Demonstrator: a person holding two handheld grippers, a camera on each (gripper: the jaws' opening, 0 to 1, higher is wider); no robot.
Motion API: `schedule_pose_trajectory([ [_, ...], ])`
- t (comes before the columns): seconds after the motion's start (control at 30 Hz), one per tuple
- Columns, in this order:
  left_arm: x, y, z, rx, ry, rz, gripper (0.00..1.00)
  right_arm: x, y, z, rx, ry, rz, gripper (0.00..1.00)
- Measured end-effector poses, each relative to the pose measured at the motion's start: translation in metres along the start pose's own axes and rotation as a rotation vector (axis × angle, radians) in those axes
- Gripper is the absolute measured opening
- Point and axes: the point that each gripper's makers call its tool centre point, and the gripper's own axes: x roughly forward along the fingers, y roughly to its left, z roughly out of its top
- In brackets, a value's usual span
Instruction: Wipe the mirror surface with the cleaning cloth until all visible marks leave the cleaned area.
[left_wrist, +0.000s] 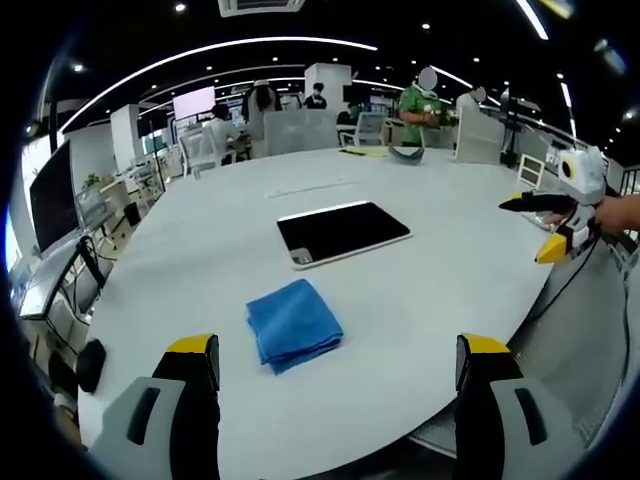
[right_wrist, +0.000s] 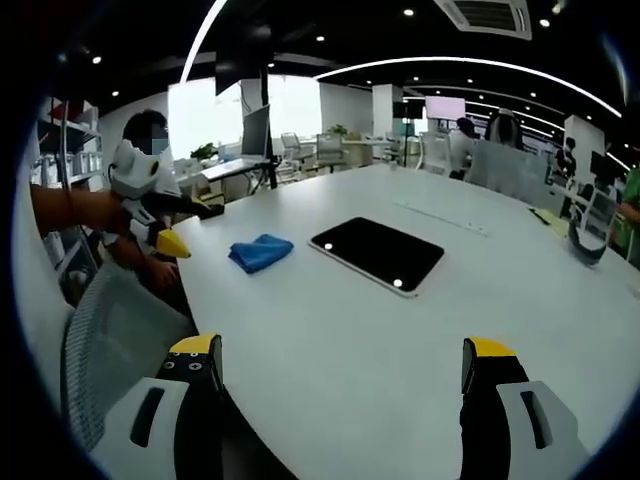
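Observation:
A dark rectangular mirror (left_wrist: 343, 232) with a pale frame lies flat on the big white table (left_wrist: 430, 290); it also shows in the right gripper view as the mirror (right_wrist: 378, 252). A folded blue cloth (left_wrist: 293, 323) rests on the table just nearer than the mirror, seen too as the cloth (right_wrist: 260, 251). My left gripper (left_wrist: 338, 400) is open over the table's near edge, nothing between its jaws. My right gripper (right_wrist: 340, 405) is open and empty as well, and it appears as the right gripper (left_wrist: 548, 226) off the table's right side. The left gripper (right_wrist: 178, 227) hangs at the table's left edge.
A mesh office chair (right_wrist: 120, 340) stands by the table's edge. A dark curved object (left_wrist: 407, 154) and yellow papers (left_wrist: 365, 151) lie at the far side. Several people sit or stand at desks beyond. Monitors (left_wrist: 50, 195) and cables line the left.

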Motion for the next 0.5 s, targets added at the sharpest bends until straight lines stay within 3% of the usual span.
schedule_pose_trajectory([
  [0.1, 0.0, -0.003, -0.001, -0.021, -0.025, -0.001, 0.99, -0.001, -0.002, 0.002, -0.018, 0.014, 0.006, 1.0],
  [0.33, 0.003, -0.008, -0.007, -0.03, -0.035, 0.006, 0.99, -0.003, -0.009, 0.009, -0.002, 0.002, 0.0, 1.0],
  [0.5, 0.004, -0.01, -0.01, -0.008, -0.028, 0.0, 0.99, -0.002, -0.004, 0.009, -0.01, 0.007, 0.003, 1.0],
])
